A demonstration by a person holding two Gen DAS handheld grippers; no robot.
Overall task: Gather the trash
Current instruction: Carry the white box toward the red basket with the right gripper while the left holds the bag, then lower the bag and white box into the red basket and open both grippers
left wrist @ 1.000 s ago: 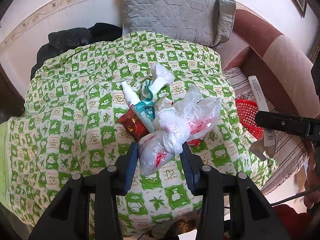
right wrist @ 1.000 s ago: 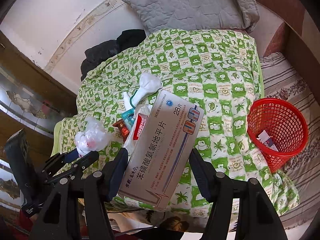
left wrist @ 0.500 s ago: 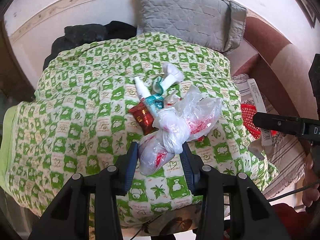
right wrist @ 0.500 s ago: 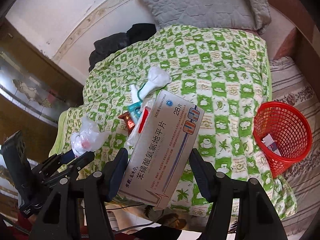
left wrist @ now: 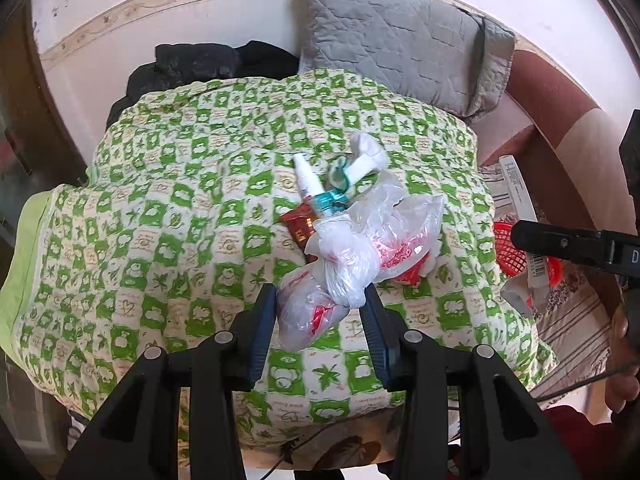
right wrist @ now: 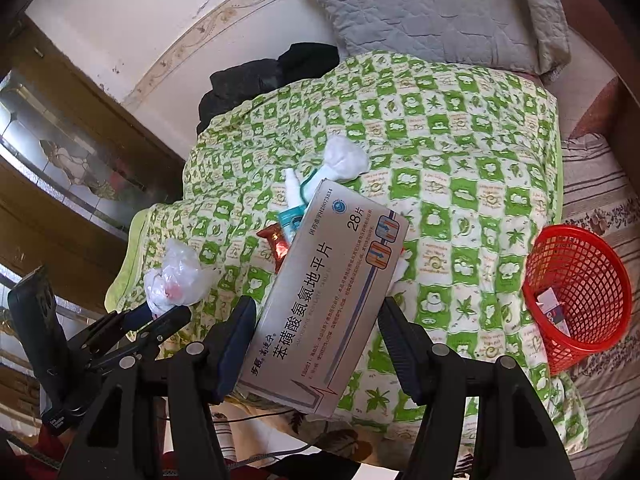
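Both tongs, the left tongs (left wrist: 320,312) and the right tongs (right wrist: 316,320), are matte black plastic with blue pads (left wrist: 264,332) lining their inner faces. Round silver screws (left wrist: 223,337) sit on each arm. A thin black cable (left wrist: 576,386) trails near the person's hand (left wrist: 624,360), beside a dark red garment.

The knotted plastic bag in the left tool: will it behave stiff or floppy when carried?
Probably floppy: the knotted plastic bag is thin, crumpled film sagging beyond the left tool. Likely light, and perhaps slippery, being glossy.
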